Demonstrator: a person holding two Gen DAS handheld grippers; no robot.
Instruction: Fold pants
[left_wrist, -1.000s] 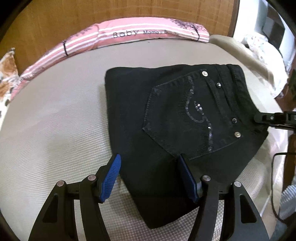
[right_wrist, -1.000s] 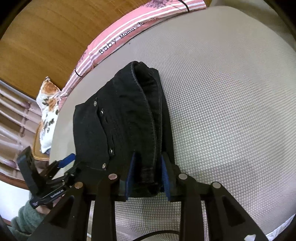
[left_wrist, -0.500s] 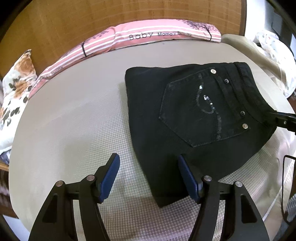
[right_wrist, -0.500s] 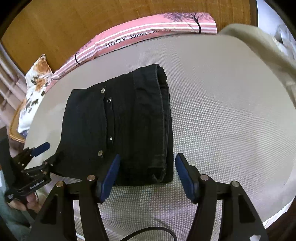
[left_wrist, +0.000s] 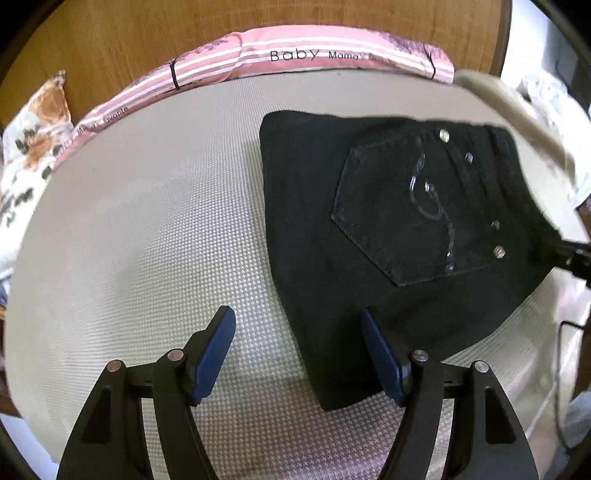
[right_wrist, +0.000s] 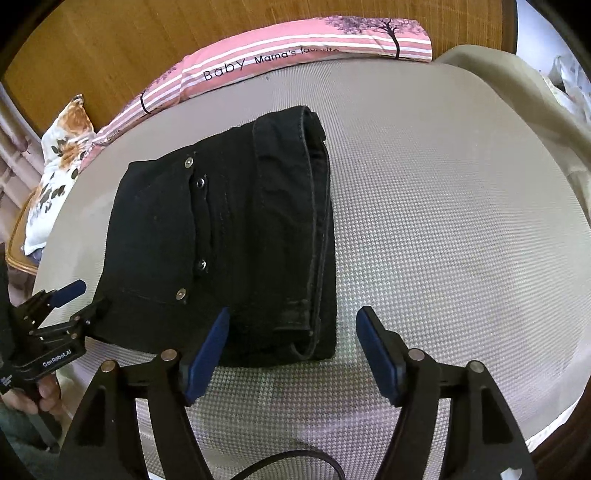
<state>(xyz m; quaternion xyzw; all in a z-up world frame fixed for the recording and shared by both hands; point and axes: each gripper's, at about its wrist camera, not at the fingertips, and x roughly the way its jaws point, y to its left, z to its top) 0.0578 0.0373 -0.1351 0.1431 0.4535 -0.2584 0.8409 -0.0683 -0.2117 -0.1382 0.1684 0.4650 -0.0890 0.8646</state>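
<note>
Both wrist views look low and close from the bed's (left_wrist: 147, 229) near edge toward the headboard (right_wrist: 110, 48); shared: folded pants (left_wrist: 388, 240), pink pillow (right_wrist: 303, 48).

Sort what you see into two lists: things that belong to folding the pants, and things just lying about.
Belongs to the job:
folded black denim pants
left gripper, jaws open
right gripper, jaws open

Just lying about:
pink striped pillow
floral cushion
grey textured mattress

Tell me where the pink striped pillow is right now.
The pink striped pillow lies along the far edge of the grey mattress, against the wooden headboard, beyond the folded black pants in both wrist views.
</note>
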